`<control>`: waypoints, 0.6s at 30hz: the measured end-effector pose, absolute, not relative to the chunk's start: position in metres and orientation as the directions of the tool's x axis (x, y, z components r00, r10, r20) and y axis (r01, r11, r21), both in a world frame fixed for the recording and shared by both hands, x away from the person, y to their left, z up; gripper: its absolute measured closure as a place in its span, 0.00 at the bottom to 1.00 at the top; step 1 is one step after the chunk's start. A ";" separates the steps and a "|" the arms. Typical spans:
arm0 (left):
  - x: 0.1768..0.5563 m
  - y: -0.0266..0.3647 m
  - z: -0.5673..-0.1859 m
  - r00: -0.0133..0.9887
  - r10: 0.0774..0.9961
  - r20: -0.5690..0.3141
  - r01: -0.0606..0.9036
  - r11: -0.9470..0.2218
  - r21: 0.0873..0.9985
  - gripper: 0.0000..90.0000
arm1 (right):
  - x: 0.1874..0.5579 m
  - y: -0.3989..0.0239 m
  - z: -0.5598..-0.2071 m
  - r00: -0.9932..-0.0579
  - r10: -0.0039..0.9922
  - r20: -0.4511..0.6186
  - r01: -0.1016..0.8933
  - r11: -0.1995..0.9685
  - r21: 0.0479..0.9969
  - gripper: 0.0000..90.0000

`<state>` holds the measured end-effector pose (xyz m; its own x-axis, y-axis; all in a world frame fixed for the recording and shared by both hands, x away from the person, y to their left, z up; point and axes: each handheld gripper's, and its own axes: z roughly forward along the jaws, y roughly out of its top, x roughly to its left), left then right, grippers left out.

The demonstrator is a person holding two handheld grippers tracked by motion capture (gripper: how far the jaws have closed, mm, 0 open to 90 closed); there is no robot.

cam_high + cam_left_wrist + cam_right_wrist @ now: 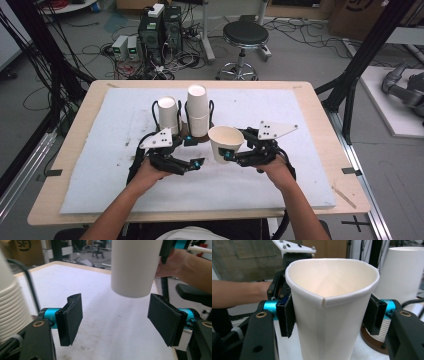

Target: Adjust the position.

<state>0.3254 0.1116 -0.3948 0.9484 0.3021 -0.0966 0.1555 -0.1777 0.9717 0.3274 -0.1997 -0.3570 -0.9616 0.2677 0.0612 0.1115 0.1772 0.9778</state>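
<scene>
A white paper cup [226,142] is held upright above the mat, with my right gripper [231,150] shut on it. In the right gripper view the pads [290,316] squeeze the cup [329,322] so that its rim bends into a point. My left gripper [194,152] sits just left of the cup, open and empty. In the left gripper view its jaws [117,320] stand wide apart, and the cup's base [133,267] hangs a little above and beyond them. Two stacks of white cups, a shorter one [167,114] and a taller one [197,110], stand upside down behind the grippers.
A white mat [100,165] covers most of the wooden table [70,135]. The cup stacks stand in black wire holders on a round brown base [372,342]. Behind the table are a stool [245,37], computer boxes and loose cables on the floor.
</scene>
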 end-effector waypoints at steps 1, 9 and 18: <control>0.325 0.114 -0.395 0.943 0.319 -0.091 0.154 -0.177 0.972 0.31 | 0.327 -0.200 -0.357 -0.962 0.268 0.061 0.112 0.177 0.978 0.43; 0.329 0.135 -0.399 0.905 0.418 -0.083 0.160 -0.152 0.975 0.23 | 0.330 -0.212 -0.359 -0.939 0.342 0.041 0.112 0.193 0.975 0.43; 0.332 0.147 -0.398 0.883 0.462 -0.080 0.164 -0.144 0.976 0.23 | 0.334 -0.222 -0.361 -0.926 0.374 0.047 0.123 0.182 0.975 0.43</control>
